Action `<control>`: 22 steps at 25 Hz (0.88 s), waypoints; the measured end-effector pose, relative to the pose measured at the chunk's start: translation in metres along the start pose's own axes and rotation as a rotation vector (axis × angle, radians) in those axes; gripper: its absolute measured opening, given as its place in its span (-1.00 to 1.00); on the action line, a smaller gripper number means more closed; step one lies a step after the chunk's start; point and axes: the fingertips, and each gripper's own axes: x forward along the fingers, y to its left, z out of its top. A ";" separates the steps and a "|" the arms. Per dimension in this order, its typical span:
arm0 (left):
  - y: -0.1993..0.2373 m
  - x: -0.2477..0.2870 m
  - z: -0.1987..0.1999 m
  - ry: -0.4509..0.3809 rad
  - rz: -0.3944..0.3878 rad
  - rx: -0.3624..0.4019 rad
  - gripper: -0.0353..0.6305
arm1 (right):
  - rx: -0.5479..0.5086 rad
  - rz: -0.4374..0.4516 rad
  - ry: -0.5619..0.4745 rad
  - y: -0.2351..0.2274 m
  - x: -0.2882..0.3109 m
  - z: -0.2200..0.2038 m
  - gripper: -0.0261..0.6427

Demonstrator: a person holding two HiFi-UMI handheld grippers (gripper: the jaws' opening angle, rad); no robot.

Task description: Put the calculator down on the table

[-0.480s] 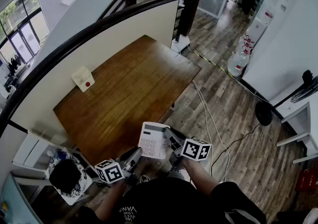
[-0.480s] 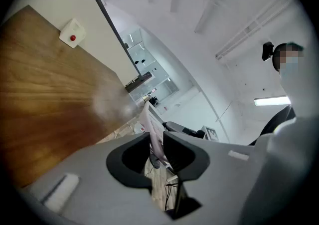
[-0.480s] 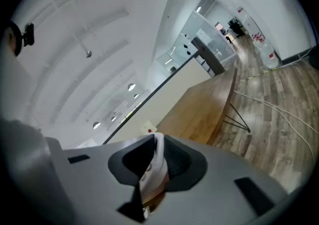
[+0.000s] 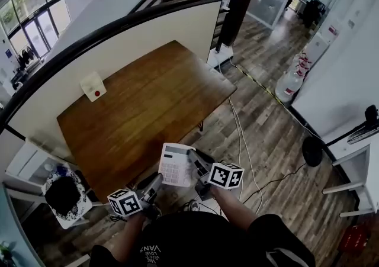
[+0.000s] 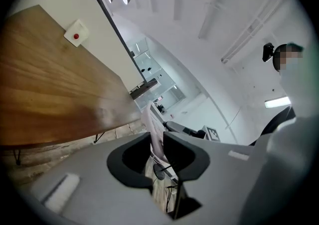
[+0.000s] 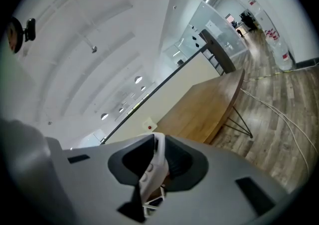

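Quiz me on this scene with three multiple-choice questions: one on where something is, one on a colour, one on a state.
1. Where is the red-button box?
A. On the table, by the partition
B. On the floor
C. In the tongs

2. What colour is the calculator?
A. Black
B. White
C. Red

3. How is the calculator placed?
A. Lying flat mid-table
B. Gripped from both sides
C. Held by one side only

Answers:
1. A, it sits at the table's far corner beside the partition.
2. B, its casing is white.
3. B, the left tongs and right tongs each close on an edge.
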 end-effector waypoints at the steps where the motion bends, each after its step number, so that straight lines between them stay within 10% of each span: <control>1: -0.003 0.006 -0.002 -0.013 0.008 0.003 -0.65 | -0.004 0.008 0.011 -0.005 -0.002 0.004 -0.76; 22: -0.043 0.082 -0.047 -0.130 0.081 0.000 -0.65 | -0.038 0.098 0.082 -0.070 -0.038 0.046 -0.76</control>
